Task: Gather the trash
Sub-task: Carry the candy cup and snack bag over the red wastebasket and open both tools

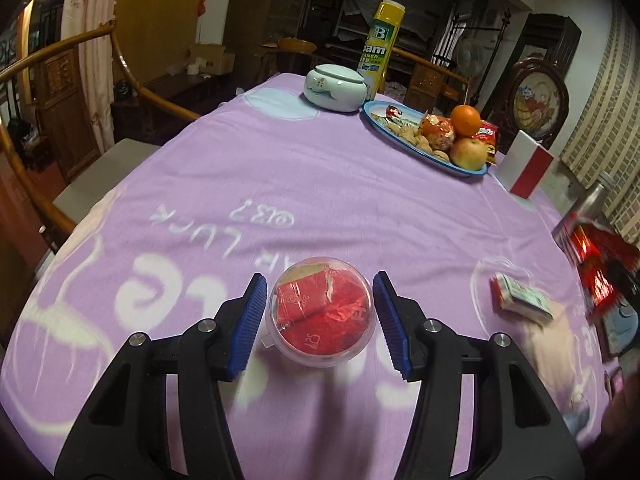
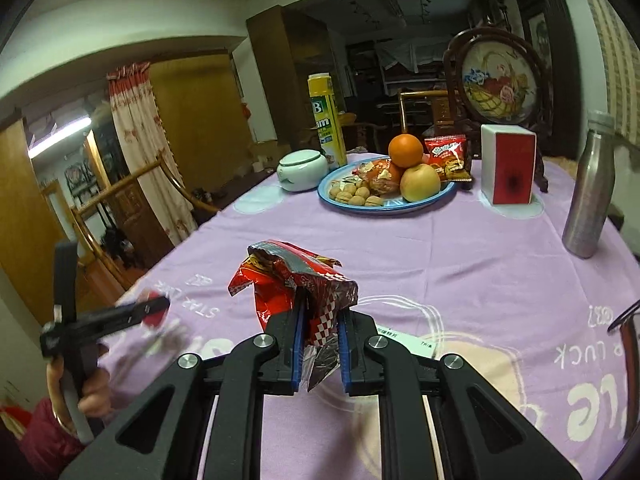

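Left wrist, hand-held gripper (image 1: 320, 318) spread around clear round tub (image 1: 320, 312), right clamped on crinkly foil wrapper (image 2: 292, 280).

Dim interior. Brick-pattern wall (image 1: 600, 92) on one side, white ceiling (image 2: 120, 20) overhead. Floral curtain (image 2: 144, 152) hangs beside a wooden door (image 2: 200, 128). Curved wooden chair (image 1: 60, 92) at table edge (seat pale). Fluorescent tube (image 2: 60, 136) lit.

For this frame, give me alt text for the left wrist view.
The open left gripper straddles a clear plastic bowl of red wrappers on a purple tablecloth, jaws apart from it. A fruit plate sits far right.
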Demonstrator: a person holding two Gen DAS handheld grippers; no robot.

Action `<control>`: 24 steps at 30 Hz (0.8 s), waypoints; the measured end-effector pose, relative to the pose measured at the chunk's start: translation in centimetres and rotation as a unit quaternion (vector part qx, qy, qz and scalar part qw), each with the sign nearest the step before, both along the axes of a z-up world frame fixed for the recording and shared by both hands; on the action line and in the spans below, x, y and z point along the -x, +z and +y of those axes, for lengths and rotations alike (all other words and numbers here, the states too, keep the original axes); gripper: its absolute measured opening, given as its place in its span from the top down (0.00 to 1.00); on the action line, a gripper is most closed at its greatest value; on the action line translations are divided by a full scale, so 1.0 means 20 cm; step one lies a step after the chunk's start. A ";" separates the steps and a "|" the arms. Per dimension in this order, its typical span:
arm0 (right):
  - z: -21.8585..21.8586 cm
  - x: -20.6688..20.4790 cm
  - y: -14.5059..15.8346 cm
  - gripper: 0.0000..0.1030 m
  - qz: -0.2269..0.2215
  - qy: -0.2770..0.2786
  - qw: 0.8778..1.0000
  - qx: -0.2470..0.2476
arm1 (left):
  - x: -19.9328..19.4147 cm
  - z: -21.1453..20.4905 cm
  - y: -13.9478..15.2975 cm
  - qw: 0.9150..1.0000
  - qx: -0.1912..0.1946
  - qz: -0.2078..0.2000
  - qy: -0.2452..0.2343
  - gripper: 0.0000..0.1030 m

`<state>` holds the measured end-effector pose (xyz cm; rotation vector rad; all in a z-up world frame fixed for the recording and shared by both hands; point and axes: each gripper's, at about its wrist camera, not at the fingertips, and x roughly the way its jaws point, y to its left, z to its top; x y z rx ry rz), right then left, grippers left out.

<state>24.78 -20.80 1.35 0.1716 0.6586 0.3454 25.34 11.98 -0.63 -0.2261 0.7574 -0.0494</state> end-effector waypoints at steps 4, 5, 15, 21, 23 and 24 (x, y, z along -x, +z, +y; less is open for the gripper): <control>-0.01 0.04 0.03 0.86 -0.012 0.005 1.000 -0.015 | 0.21 0.04 0.08 1.000 -0.009 -0.013 0.014 0.47; -0.01 0.06 0.03 0.86 -0.016 0.007 1.000 -0.017 | 0.27 0.05 0.10 1.000 -0.010 -0.016 0.018 0.47; 0.01 0.21 -0.04 0.86 -0.015 0.027 0.999 -0.038 | 0.89 0.32 0.22 0.996 -0.025 -0.030 0.079 0.47; 0.12 0.35 -0.04 0.86 -0.014 0.054 0.997 -0.052 | 1.20 0.56 0.12 0.990 -0.056 0.015 0.130 0.47; 0.19 0.39 -0.02 0.86 -0.012 0.071 0.996 -0.055 | 1.29 0.65 0.03 0.987 -0.059 0.038 0.143 0.47; 0.23 0.41 -0.01 0.86 -0.011 0.080 0.995 -0.057 | 1.31 0.68 0.00 0.986 -0.058 0.047 0.147 0.47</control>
